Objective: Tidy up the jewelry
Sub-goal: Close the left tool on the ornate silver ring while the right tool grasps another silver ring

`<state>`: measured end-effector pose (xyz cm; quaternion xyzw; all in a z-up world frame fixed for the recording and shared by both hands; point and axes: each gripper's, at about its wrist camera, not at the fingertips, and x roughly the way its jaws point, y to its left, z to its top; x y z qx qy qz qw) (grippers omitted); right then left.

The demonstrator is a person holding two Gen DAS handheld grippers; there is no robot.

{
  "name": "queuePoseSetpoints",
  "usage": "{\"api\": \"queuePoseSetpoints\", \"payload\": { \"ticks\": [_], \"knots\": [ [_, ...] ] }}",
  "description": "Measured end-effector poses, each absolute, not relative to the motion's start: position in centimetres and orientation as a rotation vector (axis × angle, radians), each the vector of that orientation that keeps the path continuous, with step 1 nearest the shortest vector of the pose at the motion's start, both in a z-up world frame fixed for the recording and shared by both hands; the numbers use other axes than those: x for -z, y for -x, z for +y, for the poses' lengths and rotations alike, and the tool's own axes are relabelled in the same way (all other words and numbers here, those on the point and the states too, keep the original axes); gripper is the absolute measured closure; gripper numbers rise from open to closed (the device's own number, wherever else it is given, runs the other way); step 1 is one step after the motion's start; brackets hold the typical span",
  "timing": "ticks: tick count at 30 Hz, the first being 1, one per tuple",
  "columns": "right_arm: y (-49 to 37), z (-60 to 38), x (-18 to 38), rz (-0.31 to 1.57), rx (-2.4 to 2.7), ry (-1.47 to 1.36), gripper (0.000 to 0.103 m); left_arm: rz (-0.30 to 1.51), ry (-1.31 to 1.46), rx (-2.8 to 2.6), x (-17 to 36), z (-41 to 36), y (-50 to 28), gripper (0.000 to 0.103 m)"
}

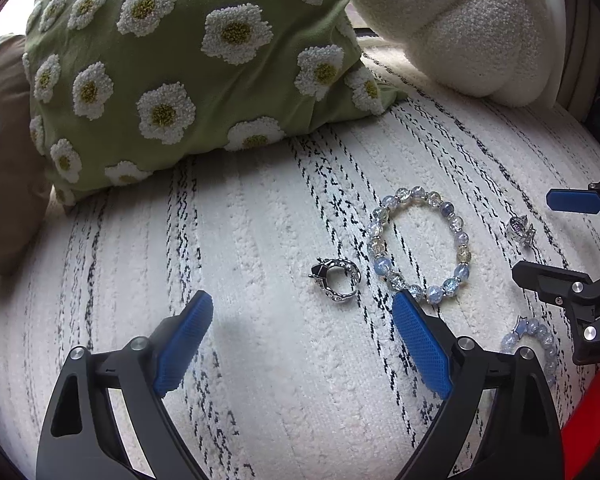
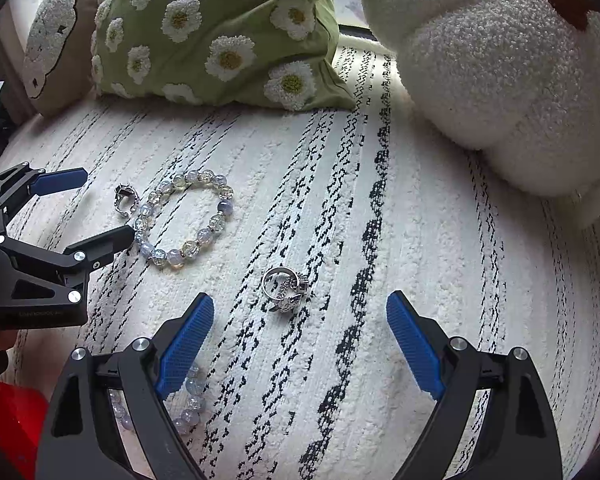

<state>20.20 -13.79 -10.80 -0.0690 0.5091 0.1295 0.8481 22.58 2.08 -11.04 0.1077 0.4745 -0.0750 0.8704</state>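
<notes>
Both tools were spread wide and empty. The left tool hovered just short of a silver ring lying on the white striped rug; the right tool stood likewise before a second, ornate ring. This looked like the approach before a first pickup: each tool needed to ease forward, straddle its ring and close gently. Between the rings lay a pale blue beaded bracelet; another lay nearer, partly hidden.
</notes>
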Motion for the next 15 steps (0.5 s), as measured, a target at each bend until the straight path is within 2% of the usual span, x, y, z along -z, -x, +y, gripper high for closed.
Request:
{"api": "queuePoseSetpoints", "payload": {
  "ticks": [15],
  "knots": [
    [-20.3, -14.6, 10.8, 1.081, -0.279, 0.107, 0.017, 0.969, -0.189, 0.156, 10.9, 4.9, -23.0, 0.016]
  ]
}}
